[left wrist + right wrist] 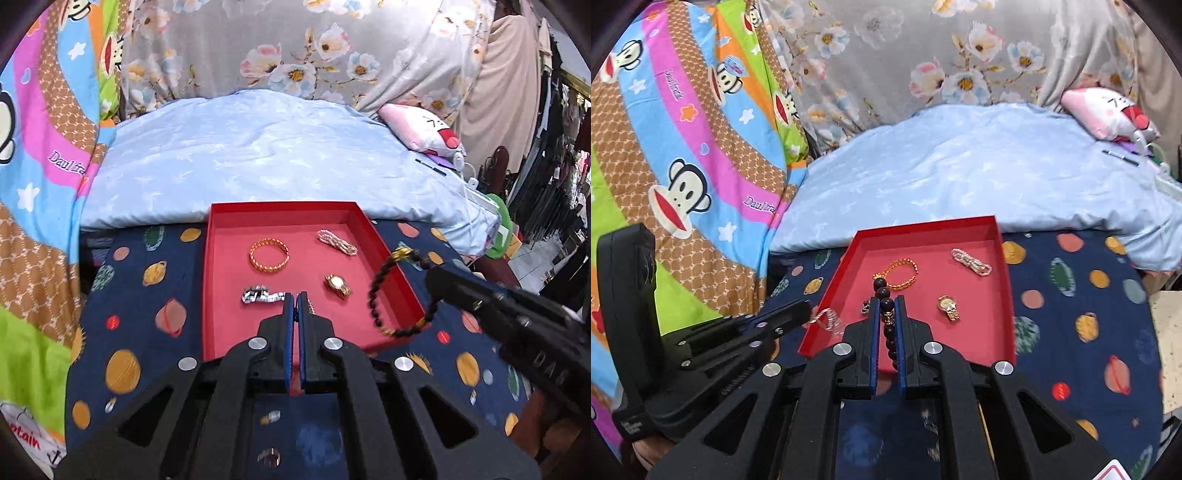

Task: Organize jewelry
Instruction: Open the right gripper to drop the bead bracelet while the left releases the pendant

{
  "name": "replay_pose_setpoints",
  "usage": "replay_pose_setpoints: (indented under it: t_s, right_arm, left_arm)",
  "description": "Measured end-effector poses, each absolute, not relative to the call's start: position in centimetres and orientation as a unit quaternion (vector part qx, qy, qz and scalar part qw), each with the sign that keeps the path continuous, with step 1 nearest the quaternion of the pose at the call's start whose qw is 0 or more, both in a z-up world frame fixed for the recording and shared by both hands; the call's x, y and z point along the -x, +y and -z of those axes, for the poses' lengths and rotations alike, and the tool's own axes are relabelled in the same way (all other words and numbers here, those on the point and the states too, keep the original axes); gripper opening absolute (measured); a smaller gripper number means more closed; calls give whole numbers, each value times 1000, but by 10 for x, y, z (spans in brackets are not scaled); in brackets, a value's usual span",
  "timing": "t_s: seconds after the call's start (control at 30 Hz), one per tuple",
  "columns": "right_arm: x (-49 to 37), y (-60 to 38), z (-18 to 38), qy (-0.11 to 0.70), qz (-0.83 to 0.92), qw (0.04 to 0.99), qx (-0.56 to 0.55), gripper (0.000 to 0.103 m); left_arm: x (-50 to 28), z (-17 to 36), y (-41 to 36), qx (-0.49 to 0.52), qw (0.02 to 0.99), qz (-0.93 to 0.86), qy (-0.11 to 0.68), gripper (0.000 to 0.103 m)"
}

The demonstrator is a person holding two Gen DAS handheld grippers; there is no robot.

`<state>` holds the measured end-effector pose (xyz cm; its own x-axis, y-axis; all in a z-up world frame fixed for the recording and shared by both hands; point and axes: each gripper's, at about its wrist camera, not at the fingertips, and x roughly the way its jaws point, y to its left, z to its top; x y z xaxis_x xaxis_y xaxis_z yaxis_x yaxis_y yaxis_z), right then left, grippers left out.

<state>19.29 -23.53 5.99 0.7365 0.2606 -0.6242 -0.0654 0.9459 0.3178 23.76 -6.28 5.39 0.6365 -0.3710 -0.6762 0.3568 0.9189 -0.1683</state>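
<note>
A: Right hand-held gripper [887, 306] is clamped on the bead bracelet [380, 291]. The loop hangs off its tip, over the right rim of the red tray [229, 212].

B: Over the tray or outside it?

A: Straddling. In the left view the loop crosses the right wall: upper part over the tray floor, lower part over the near-right corner. It needs to go left, further in.

B: Long axis?

A: The loop runs roughly along the tray's near-to-far line. In the right view the beads sit in line between the fingers.

B: Free spot?

A: Near-right floor looks bare, just this side of the gold watch [337, 285]. Bangle [269, 255] and pearl piece [337, 242] lie further back.

B: Left hand-held gripper [296, 295]?

A: Closed, pinching a thin clear chain [827, 319]. It hangs at the tray's near-left edge, just beside the silver band [261, 295]. That's the left arm's corner.

B: So who's nearer the open spot?

A: Right, I'd say. Short move inward and down. Risk: beads catching the wall.
</note>
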Motion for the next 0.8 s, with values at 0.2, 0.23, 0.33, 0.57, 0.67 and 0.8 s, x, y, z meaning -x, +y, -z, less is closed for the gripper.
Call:
replay_pose_setpoints:
  t_s: [0.2,0.23,0.33,0.57,0.67,0.8]
  right_arm:
    - [-227,-235,-11,404,-81,900,-143,7]
    - [-229,-235,-4,412,-75,897,-141,7]
    - [-225,-240,2,412,-34,903,-120,19]
    - [-186,-250,-20,382,-2,920,-92,32]
    - [-158,-247,-20,384,8,920,-80,32]
    - [-126,-244,-13,396,7,914,-88,32]
  left_arm:
    - [-270,-22,-73,10,893,190,408,1]
    - [-274,-17,-73,13,891,187,414,2]
    - [-283,-4,-68,30,882,174,438,24]
    - [-259,-13,-40,6,904,120,411,53]
    - [-237,-10,-28,-16,907,104,409,53]
    - [-210,2,-14,-17,896,106,431,53]
